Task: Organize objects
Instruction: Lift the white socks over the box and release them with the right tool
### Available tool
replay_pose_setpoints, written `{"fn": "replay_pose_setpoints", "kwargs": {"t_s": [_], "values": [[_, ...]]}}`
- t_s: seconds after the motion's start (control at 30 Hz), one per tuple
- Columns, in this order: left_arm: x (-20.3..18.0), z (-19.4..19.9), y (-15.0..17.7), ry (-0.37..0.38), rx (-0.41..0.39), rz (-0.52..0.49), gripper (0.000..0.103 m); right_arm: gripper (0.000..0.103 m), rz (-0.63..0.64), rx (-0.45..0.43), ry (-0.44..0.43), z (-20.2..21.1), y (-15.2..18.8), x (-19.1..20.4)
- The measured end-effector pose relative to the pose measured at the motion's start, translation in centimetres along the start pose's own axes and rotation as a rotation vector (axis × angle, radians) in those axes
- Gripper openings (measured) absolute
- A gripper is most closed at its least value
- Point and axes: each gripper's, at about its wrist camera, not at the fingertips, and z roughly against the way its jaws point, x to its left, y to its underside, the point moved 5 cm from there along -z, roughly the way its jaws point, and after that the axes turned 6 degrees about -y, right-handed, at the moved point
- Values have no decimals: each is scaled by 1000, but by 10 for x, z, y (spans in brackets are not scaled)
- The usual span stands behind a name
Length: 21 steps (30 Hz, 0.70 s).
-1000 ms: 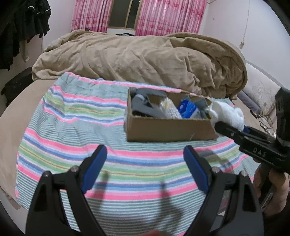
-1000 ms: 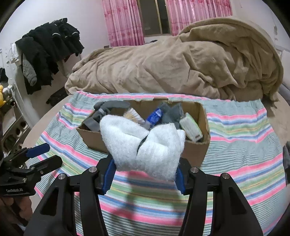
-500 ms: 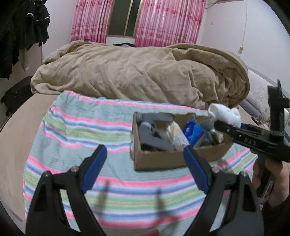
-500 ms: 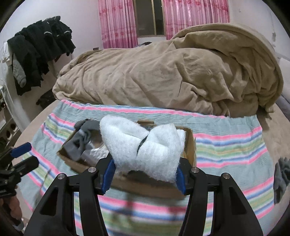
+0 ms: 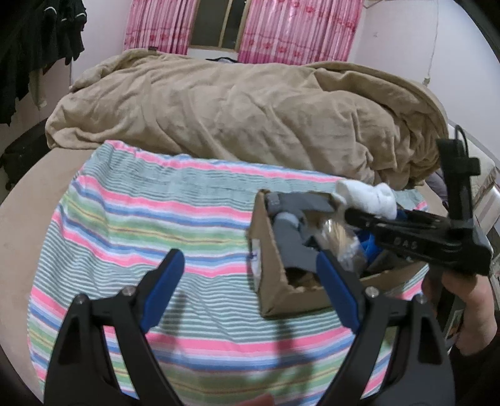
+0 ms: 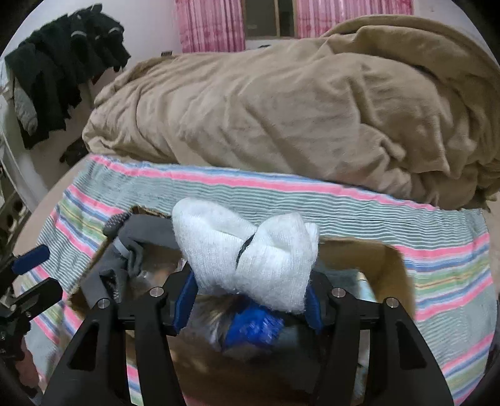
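Observation:
My right gripper (image 6: 248,299) is shut on a white sock bundle (image 6: 247,250) and holds it just above the open cardboard box (image 6: 390,259). The bundle also shows in the left wrist view (image 5: 368,195) over the box (image 5: 265,250). The box holds grey cloth (image 5: 290,240), a clear bag (image 5: 340,237) and a blue item (image 6: 253,324). My left gripper (image 5: 247,278) is open and empty, left of the box over the striped towel (image 5: 140,218).
A rumpled tan duvet (image 5: 234,109) lies behind the towel on the bed. Dark clothes (image 6: 62,71) hang at the left wall. Pink curtains (image 5: 297,28) frame a window at the back.
My right gripper has moved forward with the white sock bundle, from in front of the box to over it. The left gripper has swung left, so the box now sits at its right.

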Motion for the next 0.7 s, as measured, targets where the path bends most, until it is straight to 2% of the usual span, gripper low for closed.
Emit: {"fn": "replay_pose_setpoints", "kwargs": {"t_s": [0.3,0.43,0.7], "values": [[-1,-5,3,2,10,0,88,71,-4,2,41,-7,3,-3],[-2,3,4,0,9,-3,88,78,-1,-22,86,5,2,-5],[-9,39,5,3,-24,7,88,85,-3,-75,103,43,2,1]]}}
